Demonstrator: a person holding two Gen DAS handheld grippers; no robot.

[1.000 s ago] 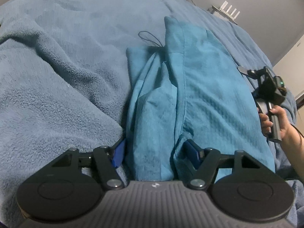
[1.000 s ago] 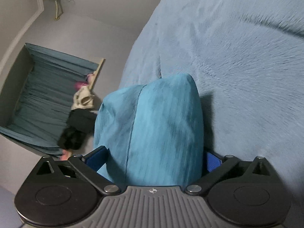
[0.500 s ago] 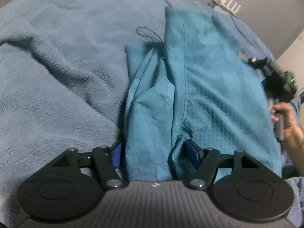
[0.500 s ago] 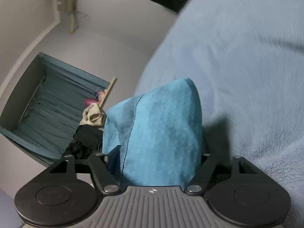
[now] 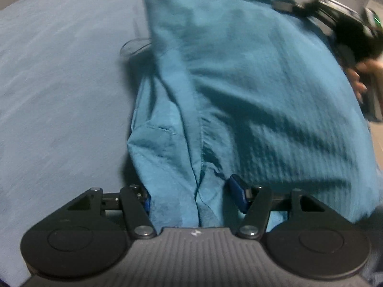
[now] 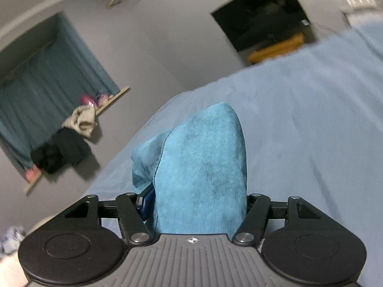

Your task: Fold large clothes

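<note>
A large teal garment (image 5: 239,91) hangs lifted over the light blue blanket (image 5: 59,100) on the bed. My left gripper (image 5: 191,198) is shut on one bunched end of it. My right gripper (image 6: 196,203) is shut on another end (image 6: 203,162), which stands up between its fingers. In the left wrist view the right gripper (image 5: 347,28) shows at the top right, holding the far edge of the garment up. A thin dark drawstring loop (image 5: 134,45) hangs at the garment's left side.
The blanket (image 6: 299,119) covers the bed in the right wrist view. Beyond it are a grey wall, a dark screen (image 6: 261,12), a teal curtain (image 6: 47,76) and a sill with a pile of clothes (image 6: 71,138).
Both grippers have risen with the garment, lifting it off the blanket. The right wrist view has tilted up from the bed toward the wall. Both stay shut on the cloth.
</note>
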